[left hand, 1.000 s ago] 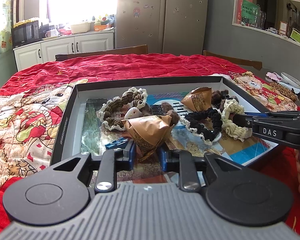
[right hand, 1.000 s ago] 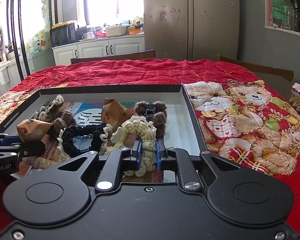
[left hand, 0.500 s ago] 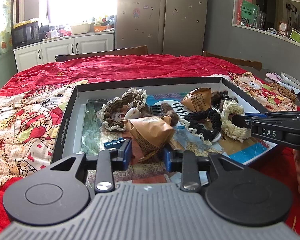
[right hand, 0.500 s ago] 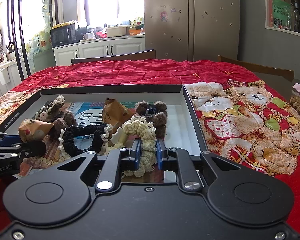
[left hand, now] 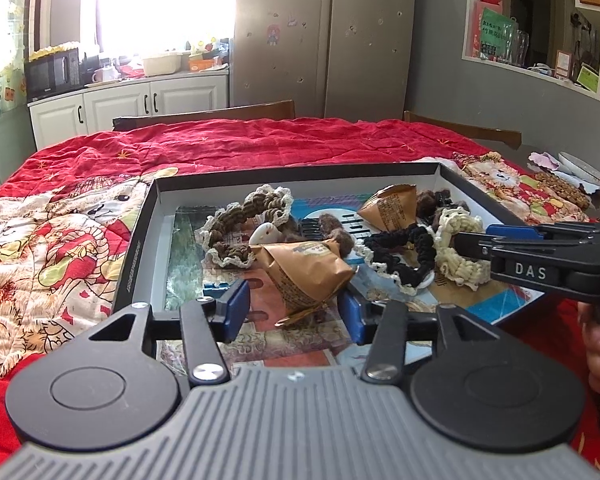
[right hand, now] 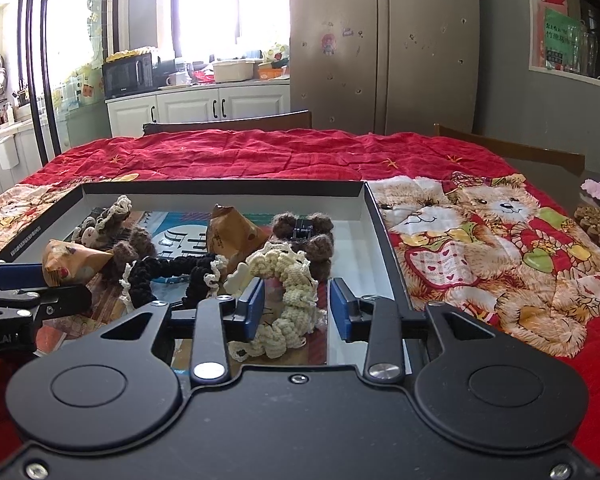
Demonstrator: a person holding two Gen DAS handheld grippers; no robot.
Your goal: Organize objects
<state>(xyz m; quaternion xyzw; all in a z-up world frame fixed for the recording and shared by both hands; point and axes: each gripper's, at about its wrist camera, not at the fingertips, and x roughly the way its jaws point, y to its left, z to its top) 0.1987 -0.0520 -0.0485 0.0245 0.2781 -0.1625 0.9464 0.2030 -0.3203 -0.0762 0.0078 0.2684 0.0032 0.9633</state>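
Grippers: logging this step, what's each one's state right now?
Left gripper: open, astride the brown triangular paper packet.
Right gripper: open, around the cream crocheted yarn ring.

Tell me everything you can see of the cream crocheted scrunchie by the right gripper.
The cream crocheted scrunchie is a chunky, knobbly yarn ring with a thin lacy trim, looking soft and limp. It lies flat on the printed floor of the shallow black box, near its front right. The right gripper is open, blue pads either side of the ring's near part, not pinching it. Its far side rests against the black crocheted scrunchie and the brown fuzzy hair claw.
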